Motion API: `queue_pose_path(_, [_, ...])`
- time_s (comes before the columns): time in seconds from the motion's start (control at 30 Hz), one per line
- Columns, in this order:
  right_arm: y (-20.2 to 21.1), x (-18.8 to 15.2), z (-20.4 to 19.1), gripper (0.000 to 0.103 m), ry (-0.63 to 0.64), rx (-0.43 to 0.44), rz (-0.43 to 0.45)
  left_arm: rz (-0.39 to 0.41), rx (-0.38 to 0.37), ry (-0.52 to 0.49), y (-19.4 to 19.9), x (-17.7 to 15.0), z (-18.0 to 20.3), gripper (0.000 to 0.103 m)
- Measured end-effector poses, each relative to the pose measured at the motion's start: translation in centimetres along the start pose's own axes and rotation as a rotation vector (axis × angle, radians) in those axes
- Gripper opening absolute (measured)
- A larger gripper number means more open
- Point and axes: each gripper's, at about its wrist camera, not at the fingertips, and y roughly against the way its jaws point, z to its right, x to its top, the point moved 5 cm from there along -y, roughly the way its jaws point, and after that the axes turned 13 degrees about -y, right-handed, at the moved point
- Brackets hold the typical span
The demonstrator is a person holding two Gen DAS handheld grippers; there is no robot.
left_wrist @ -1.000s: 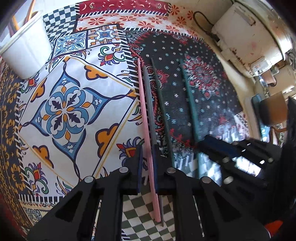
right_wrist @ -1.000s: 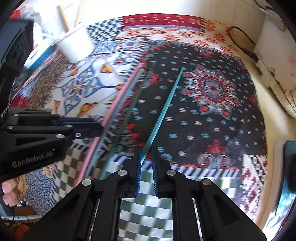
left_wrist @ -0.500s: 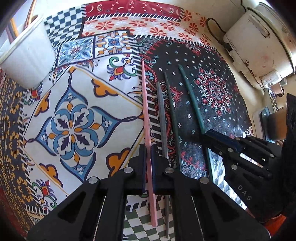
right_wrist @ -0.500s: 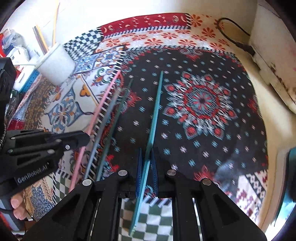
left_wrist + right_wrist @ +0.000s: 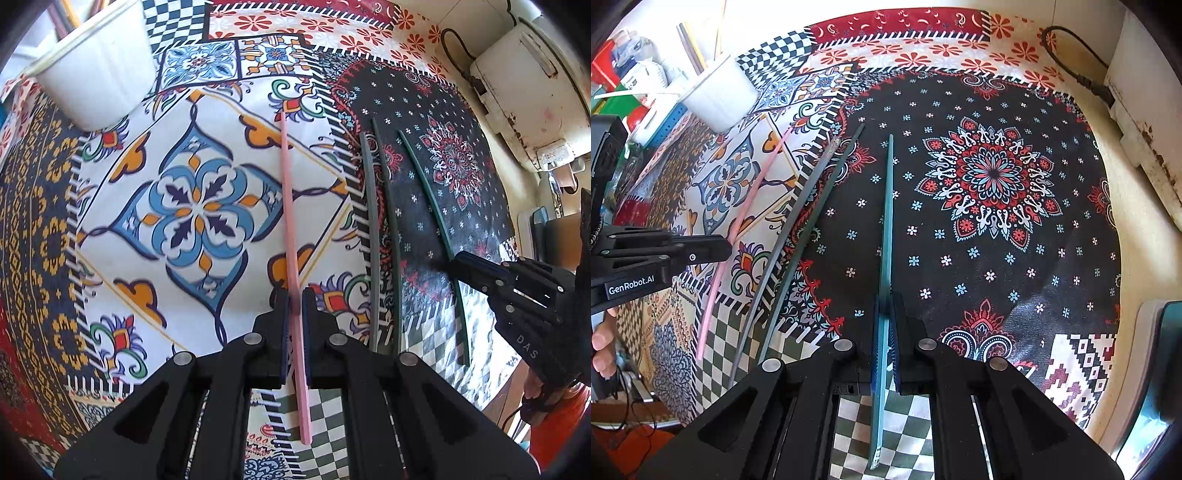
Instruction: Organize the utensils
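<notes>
A lived-in home, by the look of it. A patchwork-print oilcloth [image 5: 997, 229] covers the table, a worn white appliance [image 5: 524, 96] stands beside it, and household clutter [image 5: 631, 74] crowds one corner.

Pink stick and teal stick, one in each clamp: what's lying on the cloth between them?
Two loose sticks, a grey stick and a dark green stick, lie side by side between the pink stick and teal stick; the right wrist view shows it best.

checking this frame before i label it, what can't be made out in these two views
- White cup, left wrist view: its contents are cut off by the top edge; only stick stubs show.
- Pink chopstick, left wrist view: the gripped stretch is hidden by the left gripper jaws.
- Teal chopstick, right wrist view: the gripped stretch is hidden by the right gripper jaws.
- Clutter behind the cup, right wrist view: too small and warped to identify.
</notes>
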Motion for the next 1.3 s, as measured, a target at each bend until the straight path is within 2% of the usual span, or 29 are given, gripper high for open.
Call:
queue_pose_path(0.2, [-0.5, 1.3, -0.7, 0.005, -0.001, -0.012, 0.009, -0.019, 0.001, -0.052, -0.6, 1.9, 0.2, 0.009])
queue_pose_path(0.43, [-1.4, 3.0, -1.9, 0.006, 0.013, -0.049, 0.025, -0.002, 0.001, -0.035, -1.1, 3.5, -0.3, 0.009])
queue_pose_path(0.53, [-1.8, 3.5, -2.3, 0.006, 0.026, -0.067, 0.022, -0.002, -0.022, -0.029, -1.2, 4.0, -0.7, 0.008])
queue_pose_path(0.73, [-2.8, 5.3, -3.2, 0.006, 0.02, -0.073, 0.024, -0.006, -0.084, 0.003, -0.9, 3.8, -2.0, 0.005])
queue_pose_path(0.9, [-3.0, 6.0, -3.5, 0.005, -0.013, -0.05, 0.018, 0.015, -0.054, -0.001, -0.3, 3.1, -2.0, 0.004])
queue_pose_path(1.07, [-1.1, 6.0, -4.5, 0.005, -0.043, -0.003, 0.074, 0.077, -0.04, 0.005, 1.8, 2.2, -1.5, 0.003])
queue_pose_path(1.3, [3.1, 6.7, -6.3, 0.005, -0.026, 0.039, 0.185, 0.211, 0.012, -0.014, 7.3, 1.6, -1.5, 0.003])
